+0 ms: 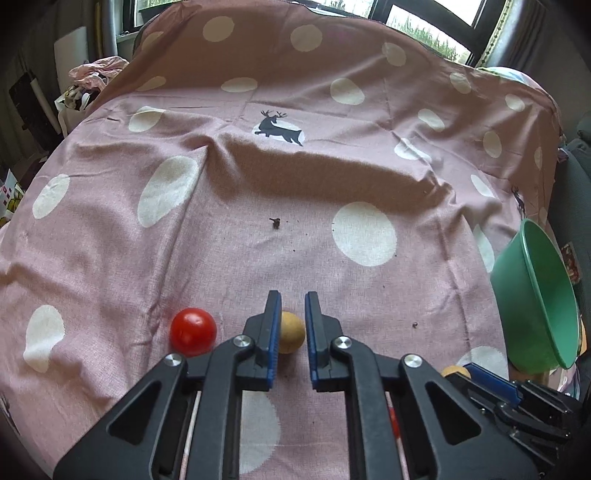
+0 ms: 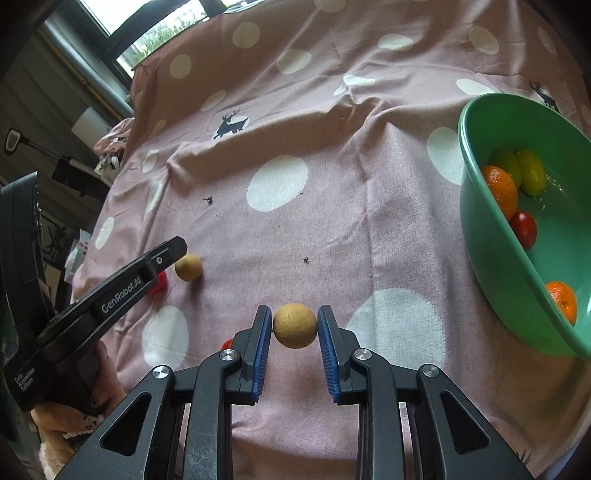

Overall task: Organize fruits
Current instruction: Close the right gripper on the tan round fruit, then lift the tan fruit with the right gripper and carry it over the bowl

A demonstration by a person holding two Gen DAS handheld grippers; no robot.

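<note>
Both fingers [image 2: 326,332] pinch a tan fruit [image 2: 295,325]; left gripper [image 1: 293,334] seemingly open, bowl [image 2: 491,229] near

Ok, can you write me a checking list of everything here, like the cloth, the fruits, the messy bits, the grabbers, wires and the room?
Surface: pink spotted cloth, wrinkled.
Job's things: green bowl holds oranges, a red fruit and green fruits; tan fruit between right pads; second tan fruit and red tomato on cloth.
Clutter: dark crumbs.
Grippers: right gripper shut on tan fruit; left gripper open around second tan fruit.
Cables: nothing seen.
Surroundings: windows behind.
</note>
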